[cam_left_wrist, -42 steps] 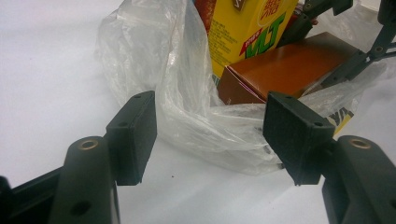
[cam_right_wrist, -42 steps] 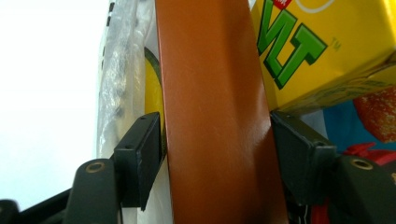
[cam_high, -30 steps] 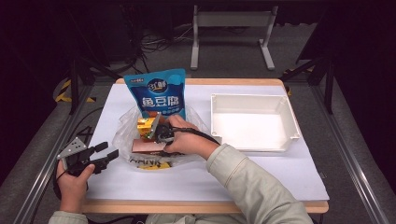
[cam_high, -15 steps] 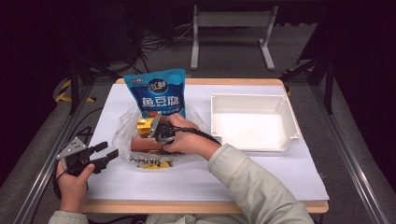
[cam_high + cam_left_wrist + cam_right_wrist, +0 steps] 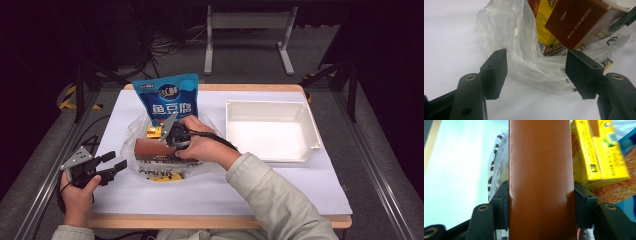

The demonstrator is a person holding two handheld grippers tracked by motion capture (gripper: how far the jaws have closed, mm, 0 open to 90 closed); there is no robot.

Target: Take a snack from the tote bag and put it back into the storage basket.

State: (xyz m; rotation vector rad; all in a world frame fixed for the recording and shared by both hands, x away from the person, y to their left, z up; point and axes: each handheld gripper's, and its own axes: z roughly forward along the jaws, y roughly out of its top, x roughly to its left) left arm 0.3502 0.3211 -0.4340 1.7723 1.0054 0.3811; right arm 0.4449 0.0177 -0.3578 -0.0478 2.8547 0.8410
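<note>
We have the right gripper (image 5: 541,202) clamped on both long sides of the brown rectangular cardboard box (image 5: 540,177), which sits tilted in the mouth of the crinkled clear plastic bag (image 5: 524,62). Our left gripper (image 5: 536,72) stands half open, empty, just beside the bag's edge. We should pinch that edge and hold it down so the box slides out without dragging the bag.

A wooden-edged table (image 5: 220,220) under a white sheet (image 5: 220,192) carries a crumpled clear plastic bag (image 5: 131,135), a white rectangular tray (image 5: 270,106) and, apparently, an upright blue pouch (image 5: 170,97).
</note>
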